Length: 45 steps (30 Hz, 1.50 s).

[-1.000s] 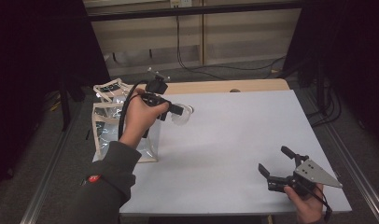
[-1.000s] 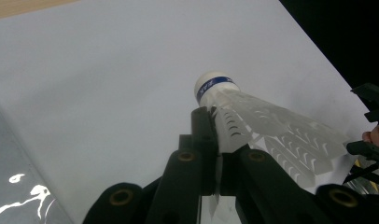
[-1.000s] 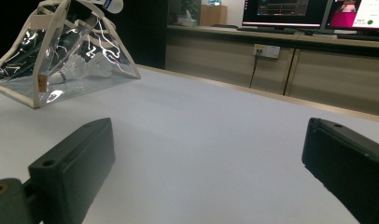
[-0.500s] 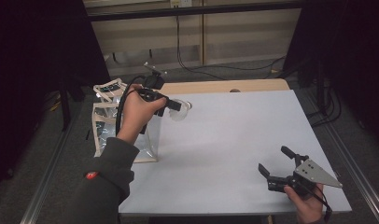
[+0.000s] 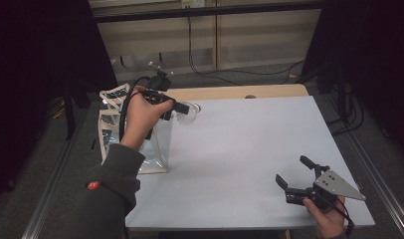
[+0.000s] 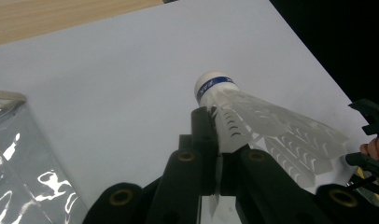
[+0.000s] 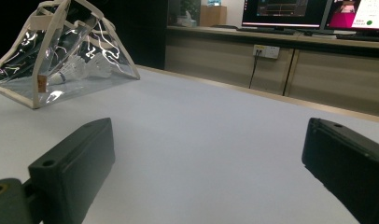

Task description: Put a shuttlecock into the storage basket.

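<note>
Left gripper (image 6: 219, 154) clamped on white shuttlecock (image 6: 253, 126), held just beside the clear pouch (image 5: 140, 144), above the table (image 5: 250, 149). Right gripper (image 5: 295, 175) gaping wide, empty, well apart from pouch.

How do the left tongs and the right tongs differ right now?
The left tongs are shut on a shuttlecock; the right tongs are open and hold nothing. The left tongs are raised over the table's far left, next to the clear bag; the right tongs sit low near its near right corner. Both are black, two-jawed and each held in one hand.
</note>
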{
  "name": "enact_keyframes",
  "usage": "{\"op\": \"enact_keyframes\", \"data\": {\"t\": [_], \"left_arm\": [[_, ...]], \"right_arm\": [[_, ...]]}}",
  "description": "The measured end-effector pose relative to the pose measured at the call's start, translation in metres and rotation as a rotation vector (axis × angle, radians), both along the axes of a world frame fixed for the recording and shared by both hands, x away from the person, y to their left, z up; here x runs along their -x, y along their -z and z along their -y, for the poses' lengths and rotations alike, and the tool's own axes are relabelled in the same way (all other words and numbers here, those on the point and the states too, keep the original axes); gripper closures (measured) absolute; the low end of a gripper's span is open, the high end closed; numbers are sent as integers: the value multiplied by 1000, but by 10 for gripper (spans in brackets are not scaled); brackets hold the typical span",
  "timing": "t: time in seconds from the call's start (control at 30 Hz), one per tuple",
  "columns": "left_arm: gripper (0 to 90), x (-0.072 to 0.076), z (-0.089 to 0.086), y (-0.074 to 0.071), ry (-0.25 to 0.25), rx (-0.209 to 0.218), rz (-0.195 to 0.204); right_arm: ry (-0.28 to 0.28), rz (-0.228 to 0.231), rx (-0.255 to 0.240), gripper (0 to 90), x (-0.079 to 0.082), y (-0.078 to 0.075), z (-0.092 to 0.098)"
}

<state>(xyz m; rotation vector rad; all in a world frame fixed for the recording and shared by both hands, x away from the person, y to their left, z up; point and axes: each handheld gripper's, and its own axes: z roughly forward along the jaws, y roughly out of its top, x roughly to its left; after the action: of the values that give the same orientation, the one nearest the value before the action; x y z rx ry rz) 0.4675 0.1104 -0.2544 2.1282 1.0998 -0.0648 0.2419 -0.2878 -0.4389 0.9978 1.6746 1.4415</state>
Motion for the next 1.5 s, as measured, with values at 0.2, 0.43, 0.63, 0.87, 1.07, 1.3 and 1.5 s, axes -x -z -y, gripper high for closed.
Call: {"op": "enact_keyframes", "data": {"t": [0.2, 0.43, 0.63, 0.87, 1.07, 1.3, 1.5], "left_arm": [[895, -1, -5, -7, -11, -2, 3], [895, -2, -11, -9, -24, -6, 1], [895, -3, -16, -12, -35, -1, 1], [896, -4, -21, -15, -47, -1, 2], [895, -5, -24, -18, -59, 6, 7], [895, -7, -28, -20, -66, 4, 8], [895, -8, -33, -21, -84, 6, 11]], "right_arm": [[-1, 1, -1, 24, 0, 0, 0], [0, 1, -2, 24, 0, -1, 0], [0, 0, -2, 24, 0, 0, 0], [1, 1, -2, 24, 0, 0, 0], [0, 0, 1, 24, 0, 0, 0], [-2, 1, -1, 24, 0, 0, 0], [-2, -1, -1, 24, 0, 0, -1]]}}
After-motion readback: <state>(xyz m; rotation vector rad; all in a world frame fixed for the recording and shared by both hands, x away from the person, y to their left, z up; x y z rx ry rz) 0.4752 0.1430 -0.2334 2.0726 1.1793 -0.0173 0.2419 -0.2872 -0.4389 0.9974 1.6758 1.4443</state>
